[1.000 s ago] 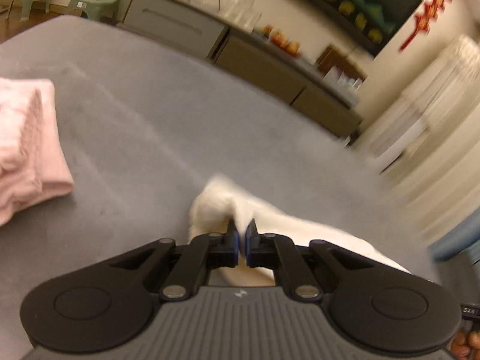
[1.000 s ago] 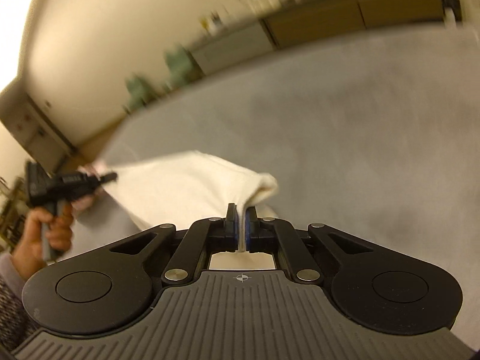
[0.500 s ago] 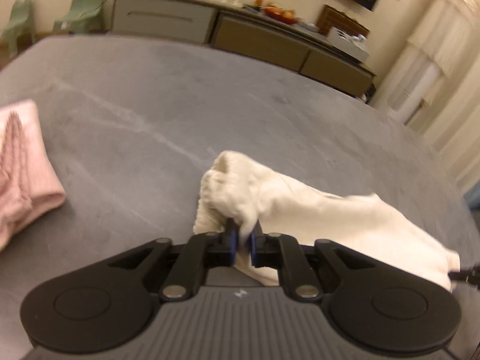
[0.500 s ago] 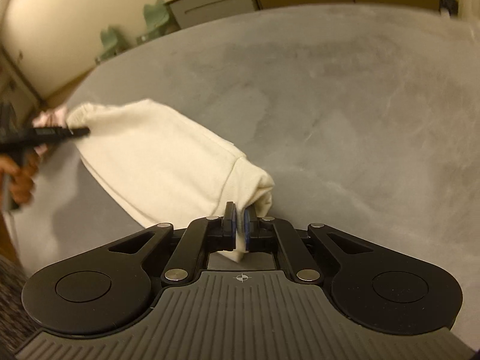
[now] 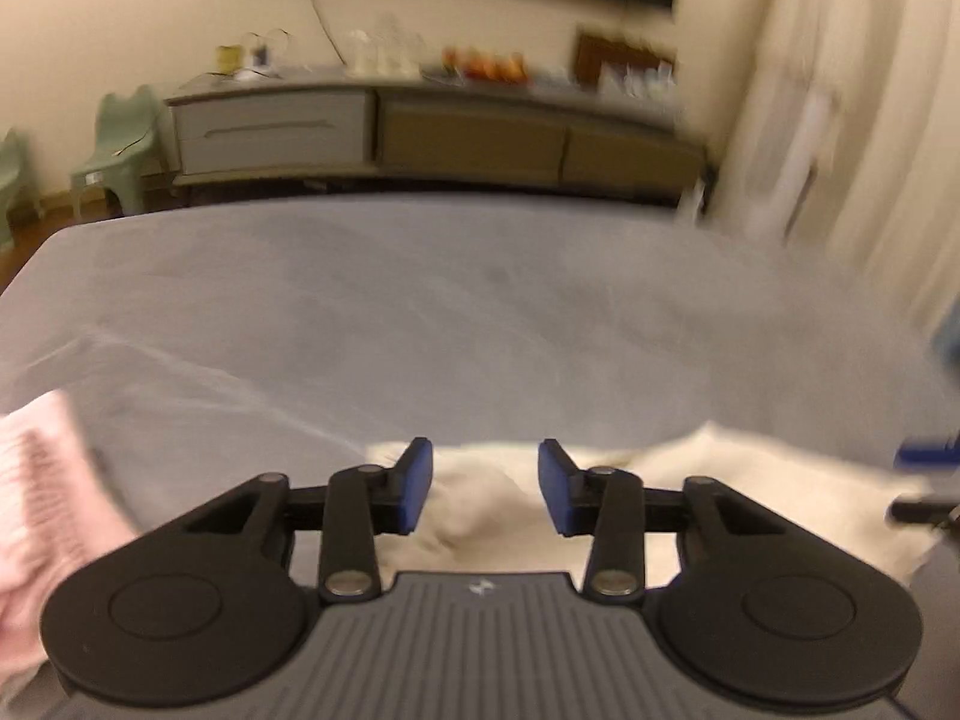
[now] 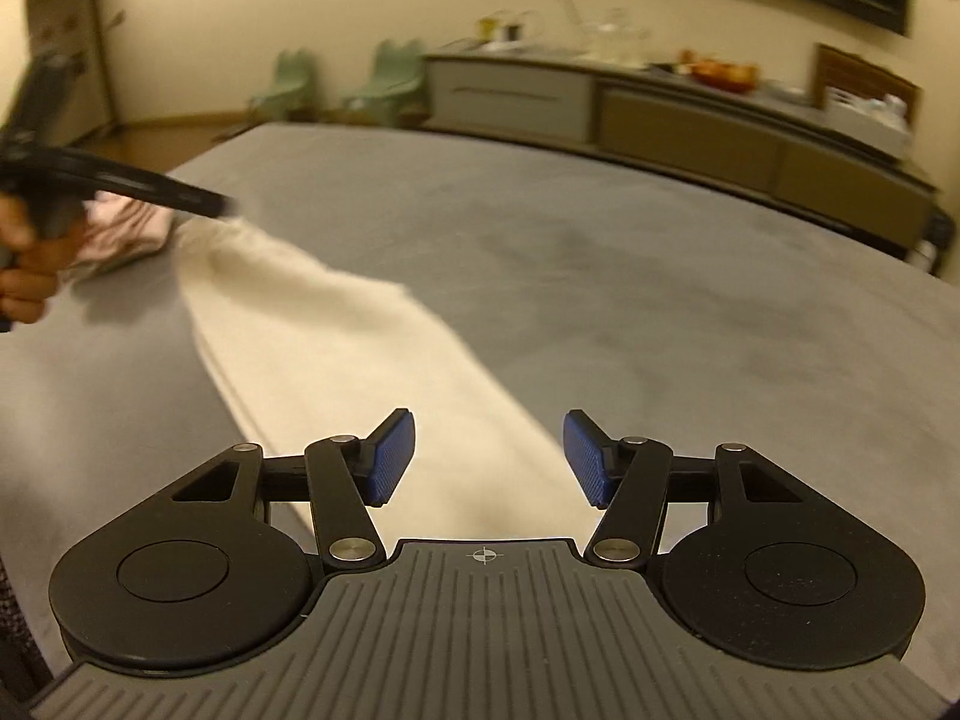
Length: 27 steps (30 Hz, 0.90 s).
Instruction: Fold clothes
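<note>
The cream garment [image 6: 336,324] lay flat in a long folded strip on the grey desk [image 6: 660,276]. Both the left gripper [image 5: 485,483] and right gripper [image 6: 489,456] were opening, nothing pinched — one fold looked done, with further folds likely left.

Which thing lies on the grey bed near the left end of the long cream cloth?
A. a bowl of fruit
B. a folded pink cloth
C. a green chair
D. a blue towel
B: a folded pink cloth rests on the bed close to the far left end of the cream cloth.
</note>
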Motion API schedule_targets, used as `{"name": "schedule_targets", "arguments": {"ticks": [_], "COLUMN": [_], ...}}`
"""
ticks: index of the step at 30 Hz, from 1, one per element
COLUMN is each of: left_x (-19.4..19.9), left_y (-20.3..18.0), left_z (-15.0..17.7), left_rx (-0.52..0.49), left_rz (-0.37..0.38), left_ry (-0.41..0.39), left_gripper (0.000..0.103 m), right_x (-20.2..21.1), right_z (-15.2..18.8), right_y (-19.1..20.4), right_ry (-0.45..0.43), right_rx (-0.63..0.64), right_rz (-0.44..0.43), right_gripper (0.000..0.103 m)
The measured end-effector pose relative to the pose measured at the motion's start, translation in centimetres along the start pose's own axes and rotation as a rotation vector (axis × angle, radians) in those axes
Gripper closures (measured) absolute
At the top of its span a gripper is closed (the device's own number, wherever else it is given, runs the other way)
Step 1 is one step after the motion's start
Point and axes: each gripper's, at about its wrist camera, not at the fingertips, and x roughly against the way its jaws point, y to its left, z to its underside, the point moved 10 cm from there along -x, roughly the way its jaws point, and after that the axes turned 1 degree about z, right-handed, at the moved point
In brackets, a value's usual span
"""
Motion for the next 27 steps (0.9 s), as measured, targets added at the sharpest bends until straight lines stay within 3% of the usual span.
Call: {"name": "schedule_targets", "arguments": {"ticks": [2,4,7,11,14,17,20,22,27], "left_x": [-1.9,-3.2,-4.2,-2.5,0.4,3.1,4.3,3.8,0.2], "left_y": [0.6,1.7,3.4,3.9,4.3,5.3,4.9,3.6,3.2], "left_z": [0.3,0.4,0.4,-0.5,-1.3,-1.2,-0.2,0.8,3.1], "left_rx": [-0.030,-0.045,-0.026,0.023,0.053,0.117,0.144,0.103,0.024], "left_rz": [-0.074,-0.149,-0.222,-0.162,-0.155,-0.116,-0.035,0.010,-0.047], "left_ry": [0.017,0.014,-0.003,-0.048,-0.094,-0.118,-0.110,-0.077,0.017], "left_gripper": [0.074,0.079,0.095,0.094,0.079,0.080,0.080,0.080,0.083], "right_x": [-1.3,-2.6,-3.1,-2.6,-2.5,-1.8,-1.1,-0.8,-3.5], "right_z": [0.0,1.4,3.0,4.0,4.3,2.9,1.6,1.0,3.6], "right_y": [0.6,0.2,-0.1,-0.3,-0.2,-0.1,0.6,1.2,1.8], "right_ry": [0.022,0.108,0.168,0.188,0.198,0.142,0.088,0.063,0.169], "right_rx": [0.005,-0.016,0.033,0.056,0.054,0.039,0.040,0.048,0.112], "right_rz": [-0.006,0.005,0.022,0.019,0.014,0.022,0.013,0.002,0.034], "right_gripper": [0.044,0.045,0.047,0.047,0.044,0.043,0.036,0.031,0.029]}}
